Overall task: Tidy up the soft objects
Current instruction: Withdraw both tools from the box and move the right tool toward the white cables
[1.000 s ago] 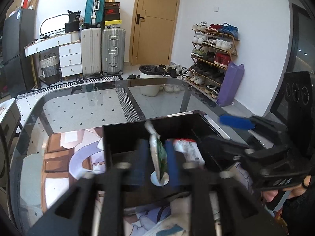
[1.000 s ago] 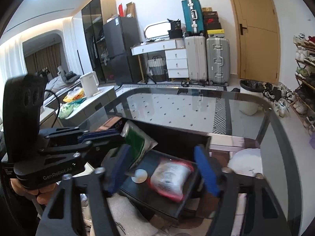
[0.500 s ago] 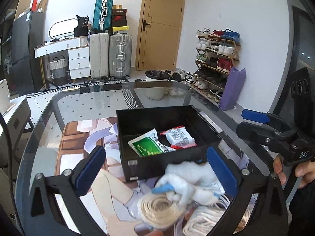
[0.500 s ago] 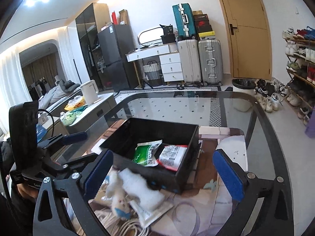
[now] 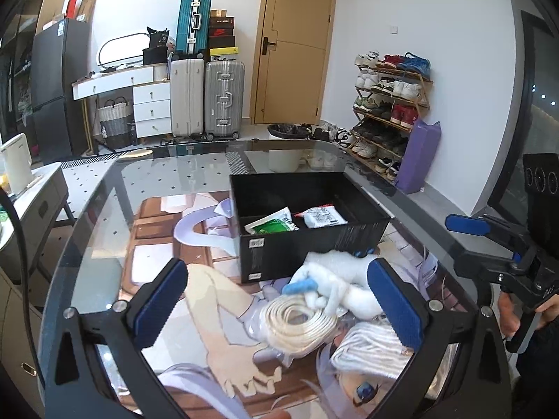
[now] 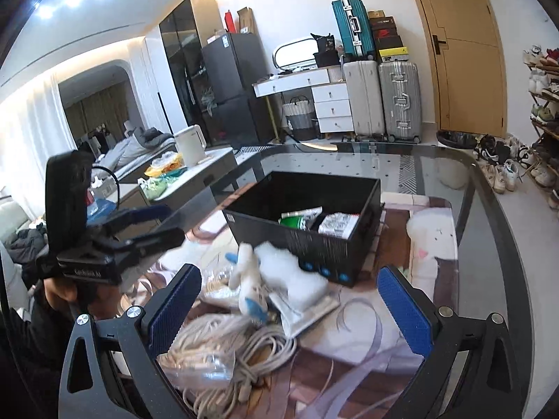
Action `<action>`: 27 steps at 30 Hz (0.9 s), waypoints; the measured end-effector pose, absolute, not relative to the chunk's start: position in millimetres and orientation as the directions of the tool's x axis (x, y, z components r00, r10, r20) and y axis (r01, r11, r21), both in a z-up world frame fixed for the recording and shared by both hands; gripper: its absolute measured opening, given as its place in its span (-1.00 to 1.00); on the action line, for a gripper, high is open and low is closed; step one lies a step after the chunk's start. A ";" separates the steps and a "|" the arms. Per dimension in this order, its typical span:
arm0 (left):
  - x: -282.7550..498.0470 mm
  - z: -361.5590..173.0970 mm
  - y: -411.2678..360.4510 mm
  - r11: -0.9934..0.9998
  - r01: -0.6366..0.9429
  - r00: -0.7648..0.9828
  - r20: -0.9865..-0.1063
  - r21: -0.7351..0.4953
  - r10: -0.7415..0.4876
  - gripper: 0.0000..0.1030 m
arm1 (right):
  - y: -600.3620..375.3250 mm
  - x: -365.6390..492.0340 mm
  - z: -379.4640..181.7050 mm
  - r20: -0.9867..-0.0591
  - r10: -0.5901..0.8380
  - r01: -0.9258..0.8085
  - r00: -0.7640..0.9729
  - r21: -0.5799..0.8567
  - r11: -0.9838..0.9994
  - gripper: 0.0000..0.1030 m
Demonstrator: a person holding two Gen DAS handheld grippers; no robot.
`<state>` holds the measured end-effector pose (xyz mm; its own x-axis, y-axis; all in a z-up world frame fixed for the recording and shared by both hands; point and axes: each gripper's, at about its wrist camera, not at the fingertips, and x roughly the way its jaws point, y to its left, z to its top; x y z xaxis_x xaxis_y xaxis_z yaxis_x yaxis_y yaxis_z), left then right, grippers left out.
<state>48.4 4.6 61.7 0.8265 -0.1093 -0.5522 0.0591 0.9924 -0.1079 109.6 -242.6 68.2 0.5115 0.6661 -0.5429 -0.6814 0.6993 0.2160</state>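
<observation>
A black box (image 5: 307, 248) (image 6: 314, 244) stands on the glass table and holds a green packet (image 5: 272, 225) (image 6: 297, 221) and a white packet with red edges (image 5: 323, 216) (image 6: 339, 225). In front of the box lie a white plush toy (image 5: 335, 279) (image 6: 279, 272) and coiled white rope (image 5: 300, 317) (image 6: 227, 342). My left gripper (image 5: 276, 269) is open above the toy and rope, holding nothing. My right gripper (image 6: 290, 274) is open too, back from the box with nothing between its pads.
The table top (image 5: 104, 230) is glass over a printed mat, with a rounded far edge. A plastic bag (image 6: 300, 310) lies under the toy. Each gripper appears in the other's view, held by a hand (image 5: 510, 314). Suitcases and a shoe rack stand beyond.
Both grippers have opened and let their packets go; the packets now lie in the box. Both hands have pulled back from the box, bringing the plush toy and rope into view.
</observation>
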 end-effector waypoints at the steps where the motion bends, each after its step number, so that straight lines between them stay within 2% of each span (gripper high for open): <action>1: 47.1 60.8 4.8 0.993 0.056 0.825 -0.556 -0.106 -0.106 1.00 | -242.7 105.9 65.7 -0.543 0.665 -0.683 0.513 0.211 0.699 0.99; 17: 20.7 46.1 8.0 0.992 0.065 0.808 -0.577 -0.112 -0.118 1.00 | -258.7 69.0 42.4 -0.574 0.626 -0.670 0.528 0.171 0.722 0.99; 27: 20.3 39.4 2.3 0.992 0.085 0.799 -0.588 -0.098 -0.126 1.00 | -243.2 56.1 26.7 -0.635 0.641 -0.751 0.431 0.141 0.645 0.99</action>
